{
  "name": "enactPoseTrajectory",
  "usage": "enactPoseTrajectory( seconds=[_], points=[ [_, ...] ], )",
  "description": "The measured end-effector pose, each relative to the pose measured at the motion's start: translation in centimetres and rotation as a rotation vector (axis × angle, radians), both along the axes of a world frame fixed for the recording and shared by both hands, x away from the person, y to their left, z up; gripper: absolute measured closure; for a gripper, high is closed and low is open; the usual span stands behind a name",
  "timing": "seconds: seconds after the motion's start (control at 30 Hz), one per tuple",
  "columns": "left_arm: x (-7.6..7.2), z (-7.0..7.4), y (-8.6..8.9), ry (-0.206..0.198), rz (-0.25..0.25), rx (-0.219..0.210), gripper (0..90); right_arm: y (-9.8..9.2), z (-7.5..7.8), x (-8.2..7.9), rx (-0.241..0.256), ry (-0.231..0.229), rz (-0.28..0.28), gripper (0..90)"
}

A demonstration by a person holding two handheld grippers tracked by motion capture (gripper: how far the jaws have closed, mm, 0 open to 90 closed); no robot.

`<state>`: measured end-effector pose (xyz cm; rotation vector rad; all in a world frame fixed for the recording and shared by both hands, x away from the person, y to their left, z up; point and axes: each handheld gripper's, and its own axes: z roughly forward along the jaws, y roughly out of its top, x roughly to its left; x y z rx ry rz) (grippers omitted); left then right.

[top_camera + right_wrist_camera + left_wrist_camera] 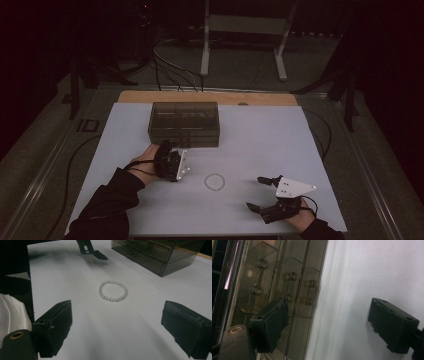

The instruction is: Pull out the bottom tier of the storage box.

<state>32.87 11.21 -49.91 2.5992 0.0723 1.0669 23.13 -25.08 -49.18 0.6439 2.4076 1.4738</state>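
Lying flat on the white table (280, 130), the bead bracelet (113, 291) sits ahead of the right gripper (117, 327), whose jaws are spread wide and empty; the left gripper (329, 325), jaws likewise spread, faces the smoky drawer box (274, 285).

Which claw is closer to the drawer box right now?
Left. The left claw sits just in front of the drawer box, open toward its handles; the right claw is open, far off near the table's front edge.

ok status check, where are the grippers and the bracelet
Left gripper open at the drawer box front. Right gripper open, facing the bead bracelet, not touching. Bracelet flat on the table, nothing between.
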Motion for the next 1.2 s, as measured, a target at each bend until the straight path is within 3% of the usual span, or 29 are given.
enactPoseTrajectory(
  seconds=[0.17,0.23,0.53,0.63,0.9,1.07,1.2],
  points=[
    [-0.1,-0.5,-0.7,-0.042,0.029,0.087,20.1,0.0,0.0,0.0,0.001,-0.002,-0.001,9.8],
    [-0.1,-0.7,-0.8,-0.043,0.035,0.079,21.8,-0.1,0.0,0.0,-0.001,-0.003,0.000,9.8],
    [-0.2,-1.5,-1.4,-0.089,0.044,0.118,29.6,-0.1,0.1,0.0,0.004,-0.005,-0.003,9.8],
    [-0.2,-1.9,-1.7,-0.127,0.037,0.165,33.7,-0.1,0.1,0.0,-0.002,-0.005,-0.003,9.8],
    [-0.1,-2.5,-2.1,-0.165,0.041,0.210,43.2,-0.1,0.1,-0.1,-0.002,-0.009,-0.001,9.8],
    [0.0,-2.9,-2.7,-0.202,0.072,0.232,45.5,-0.1,0.1,0.0,-0.007,-0.008,-0.001,9.8],
    [0.0,-3.5,-3.2,-0.243,0.078,0.280,50.3,0.0,0.0,-0.1,-0.013,-0.008,0.002,9.8]
  ],
)
